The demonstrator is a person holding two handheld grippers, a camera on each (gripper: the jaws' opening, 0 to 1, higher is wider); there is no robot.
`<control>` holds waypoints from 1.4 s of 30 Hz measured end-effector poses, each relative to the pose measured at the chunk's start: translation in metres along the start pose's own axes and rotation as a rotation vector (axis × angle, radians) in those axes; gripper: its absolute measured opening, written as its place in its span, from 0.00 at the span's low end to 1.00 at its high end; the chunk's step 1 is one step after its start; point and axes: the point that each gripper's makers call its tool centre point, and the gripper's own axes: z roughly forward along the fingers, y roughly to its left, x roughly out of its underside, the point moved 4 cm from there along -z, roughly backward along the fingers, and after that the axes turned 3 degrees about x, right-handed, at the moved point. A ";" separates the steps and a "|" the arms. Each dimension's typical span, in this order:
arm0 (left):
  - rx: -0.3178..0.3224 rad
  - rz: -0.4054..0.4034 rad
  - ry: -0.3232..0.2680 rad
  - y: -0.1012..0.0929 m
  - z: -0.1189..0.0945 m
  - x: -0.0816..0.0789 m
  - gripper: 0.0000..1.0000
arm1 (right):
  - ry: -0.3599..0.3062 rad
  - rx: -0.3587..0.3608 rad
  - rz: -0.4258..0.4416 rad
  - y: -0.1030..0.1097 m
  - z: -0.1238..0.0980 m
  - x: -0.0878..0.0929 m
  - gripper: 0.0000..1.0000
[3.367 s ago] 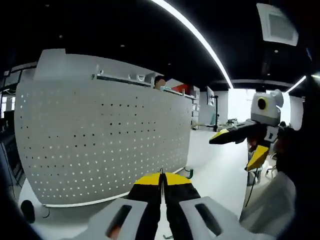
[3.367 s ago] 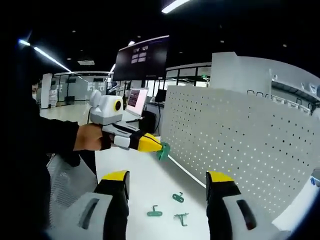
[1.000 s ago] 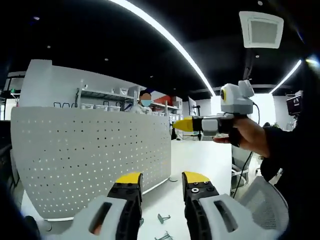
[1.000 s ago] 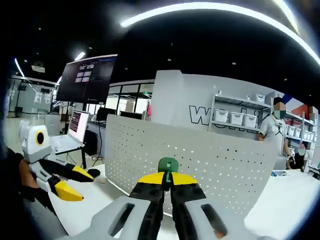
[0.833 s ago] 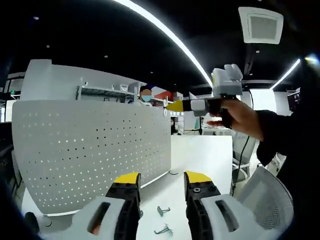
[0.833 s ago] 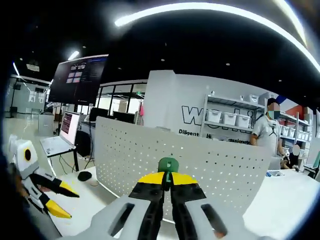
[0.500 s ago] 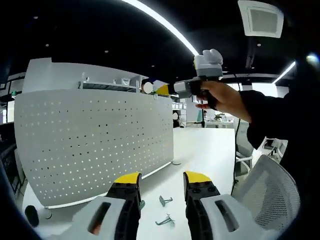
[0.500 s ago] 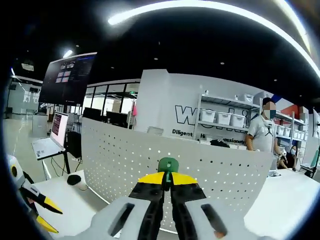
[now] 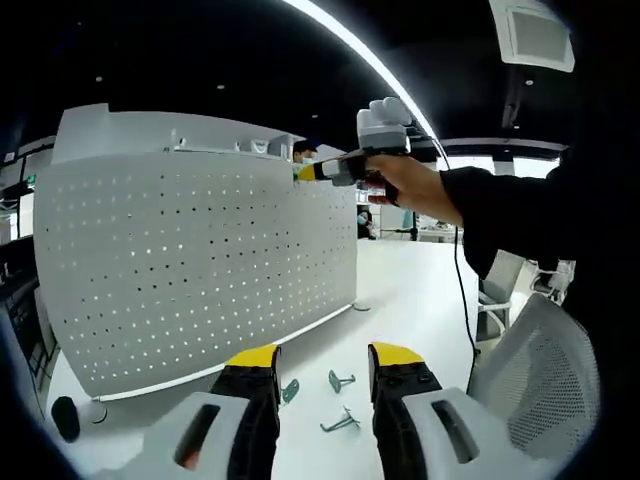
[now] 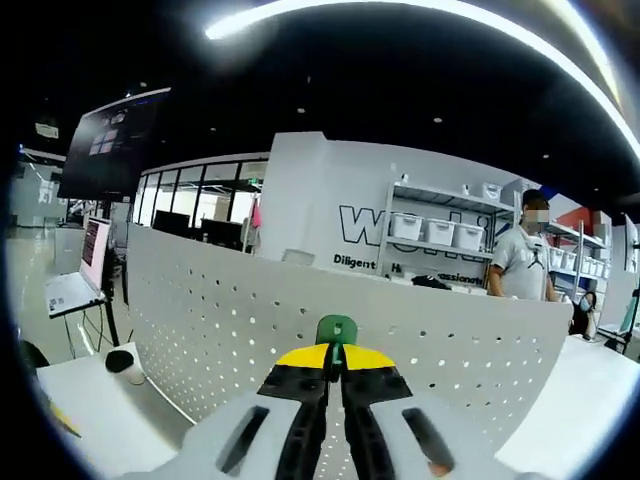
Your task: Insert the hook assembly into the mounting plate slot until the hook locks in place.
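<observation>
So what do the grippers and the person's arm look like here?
Both grippers have pale grey bodies and black jaws with yellow tips. The right gripper, seen from the left view, trails a thin dark cable. The person's sleeve is black.

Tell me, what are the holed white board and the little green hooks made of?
The board looks like painted sheet metal: thin, evenly punched, matte white, though plastic is possible. The hooks on the table look like coated wire or plastic; they are too small to tell. The one in the right gripper looks like smooth green plastic.
</observation>
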 end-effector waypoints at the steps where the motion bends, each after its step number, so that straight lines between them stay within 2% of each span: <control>1: 0.001 0.005 0.006 -0.001 0.001 0.001 0.36 | 0.000 0.004 0.003 -0.001 0.002 0.000 0.01; 9: -0.008 -0.006 0.016 0.001 0.002 0.003 0.36 | 0.009 0.017 0.005 -0.008 0.016 0.008 0.01; 30: -0.007 -0.034 0.024 0.001 0.005 0.006 0.34 | -0.037 0.056 -0.015 -0.012 0.028 0.015 0.01; 34: -0.001 -0.034 0.028 0.000 0.006 0.007 0.34 | -0.033 0.096 -0.070 -0.011 0.031 0.016 0.01; 37: -0.001 -0.035 0.027 0.000 0.005 0.007 0.34 | -0.026 0.111 -0.072 -0.008 0.034 0.015 0.01; 42: -0.004 -0.036 0.019 0.000 0.004 0.005 0.34 | -0.008 0.139 -0.166 -0.006 0.035 0.017 0.02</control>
